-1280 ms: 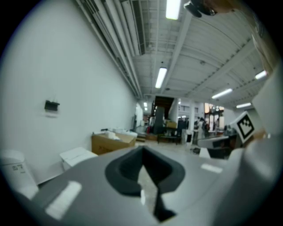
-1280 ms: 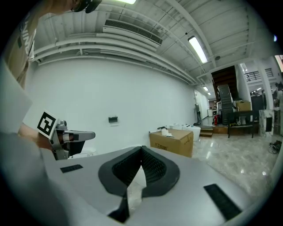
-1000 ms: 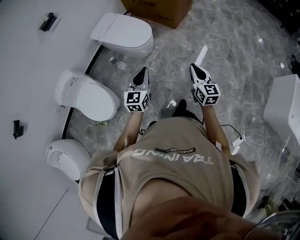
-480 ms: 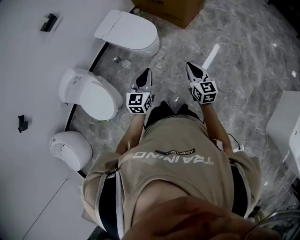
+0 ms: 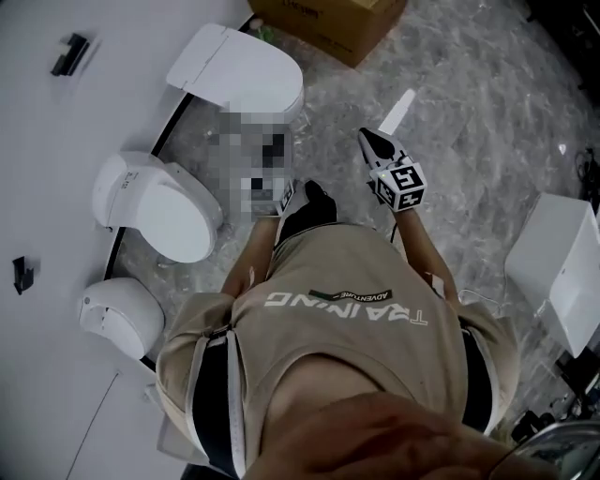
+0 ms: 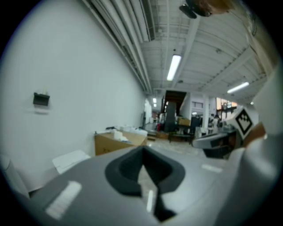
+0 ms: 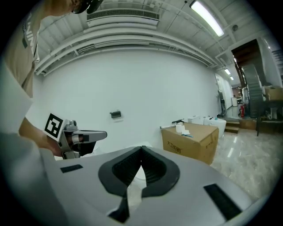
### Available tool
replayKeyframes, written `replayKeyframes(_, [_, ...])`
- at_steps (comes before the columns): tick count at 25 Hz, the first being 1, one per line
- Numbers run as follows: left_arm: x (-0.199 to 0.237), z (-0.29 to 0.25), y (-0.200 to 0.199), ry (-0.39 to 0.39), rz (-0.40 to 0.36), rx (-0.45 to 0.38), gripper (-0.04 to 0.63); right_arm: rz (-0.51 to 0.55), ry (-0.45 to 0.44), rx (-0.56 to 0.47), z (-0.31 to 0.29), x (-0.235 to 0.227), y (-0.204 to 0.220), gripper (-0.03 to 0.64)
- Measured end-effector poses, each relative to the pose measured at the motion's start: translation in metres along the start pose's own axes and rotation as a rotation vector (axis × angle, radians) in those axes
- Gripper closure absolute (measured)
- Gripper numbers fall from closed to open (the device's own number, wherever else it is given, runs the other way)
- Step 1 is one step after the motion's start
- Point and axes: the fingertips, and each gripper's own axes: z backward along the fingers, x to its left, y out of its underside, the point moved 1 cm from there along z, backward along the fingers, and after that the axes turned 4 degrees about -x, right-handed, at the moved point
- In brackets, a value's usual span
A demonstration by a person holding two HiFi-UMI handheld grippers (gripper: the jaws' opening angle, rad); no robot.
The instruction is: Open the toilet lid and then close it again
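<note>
Tongs both clenched, tips meeting, nothing between them: left tongs (image 6: pixel 142 149), right tongs (image 7: pixel 141 148). Three white toilets line the wall (image 5: pixel 56 122) from 9 to 11 o'clock, all lids down: far toilet (image 5: pixel 239 73), middle toilet (image 5: pixel 157 202), near toilet (image 5: pixel 122 317). Tongs are apart from all three, and the far toilet is nearest them. Cardboard box (image 5: pixel 323 23) at 12, just behind the far toilet. White unit (image 5: pixel 558 267) at 3, well apart. Marble floor (image 5: pixel 469 122) lies open from 12 to 3. Both forearms reach forward from the torso, side by side, with the right tongs aimed toward 11.
</note>
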Motion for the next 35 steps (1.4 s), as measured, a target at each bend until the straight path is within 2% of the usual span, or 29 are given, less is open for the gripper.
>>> replayKeyframes(3, [0.025, -0.033, -0.013, -0.001, -0.008, -0.02, 0.592, 0.042, -0.009, -0.005, -0.037, -0.014, -0.019, 0.606])
replayKeyframes(7, [0.044, -0.061, -0.015, 0.026, 0.012, -0.023, 0.592, 0.041, 0.006, -0.034, -0.071, -0.029, -0.036, 0.606])
replayKeyframes(13, [0.066, -0.076, 0.0, 0.006, 0.048, 0.032, 0.592, 0.021, -0.009, 0.029, -0.101, -0.04, -0.025, 0.606])
replayKeyframes(18, [0.075, -0.099, 0.008, -0.032, 0.128, 0.022, 0.592, 0.014, -0.054, 0.08, -0.136, -0.064, -0.019, 0.605])
replayKeyframes(22, [0.084, -0.109, 0.012, -0.149, 0.144, 0.041, 0.592, 0.029, -0.168, 0.113, -0.174, -0.077, -0.02, 0.605])
replayKeyframes(27, [0.117, -0.147, -0.013, -0.272, 0.095, 0.03, 0.592, 0.075, -0.307, 0.095, -0.24, -0.105, -0.053, 0.606])
replayKeyframes(30, [0.143, -0.171, -0.024, -0.361, 0.123, 0.007, 0.592, 0.102, -0.397, 0.111, -0.284, -0.121, -0.061, 0.605])
replayKeyframes(35, [0.177, -0.188, -0.03, -0.6, 0.204, -0.013, 0.592, 0.13, -0.6, 0.189, -0.34, -0.131, -0.061, 0.606])
